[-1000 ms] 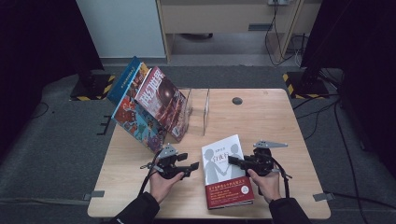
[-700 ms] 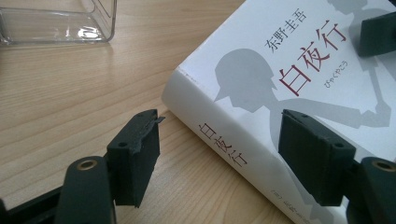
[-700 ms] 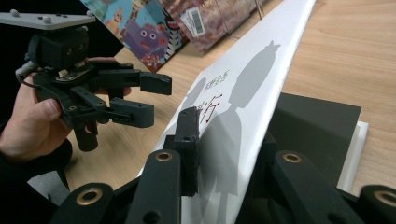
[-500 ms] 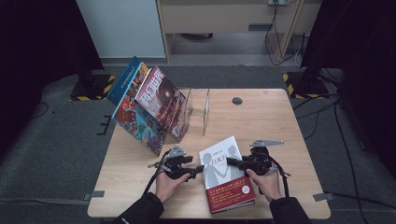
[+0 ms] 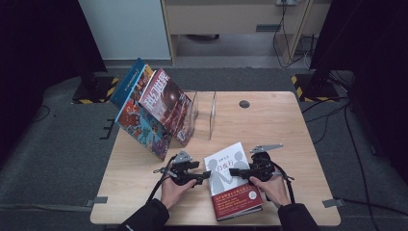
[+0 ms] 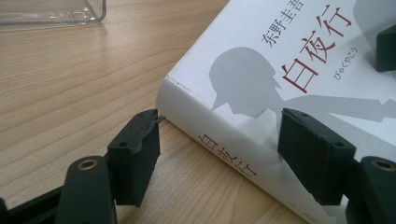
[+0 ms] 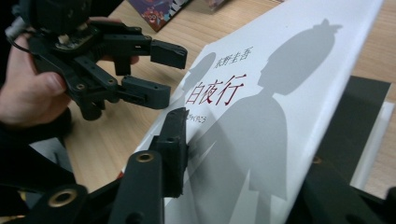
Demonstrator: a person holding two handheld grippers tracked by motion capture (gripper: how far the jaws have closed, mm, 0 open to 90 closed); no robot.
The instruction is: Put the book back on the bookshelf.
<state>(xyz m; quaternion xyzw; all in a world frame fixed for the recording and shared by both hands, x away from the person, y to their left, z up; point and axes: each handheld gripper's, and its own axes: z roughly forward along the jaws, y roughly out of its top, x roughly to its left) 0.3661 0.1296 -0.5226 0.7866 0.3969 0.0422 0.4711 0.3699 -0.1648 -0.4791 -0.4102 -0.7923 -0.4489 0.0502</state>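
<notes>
Tools (image 5: 204, 175) (image 5: 235, 172), two, flank one white book (image 5: 226, 166).

Left tongs (image 5: 206, 175) spread; right tongs (image 5: 234, 172) just opening.

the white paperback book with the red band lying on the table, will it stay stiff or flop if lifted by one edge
The white paperback book with the red band looks thick at its spine, so it probably holds fairly stiff as a block. Its front cover appears raised off the pages in the right gripper view, so it may flap open. The smooth jacket could slip between pads.
</notes>
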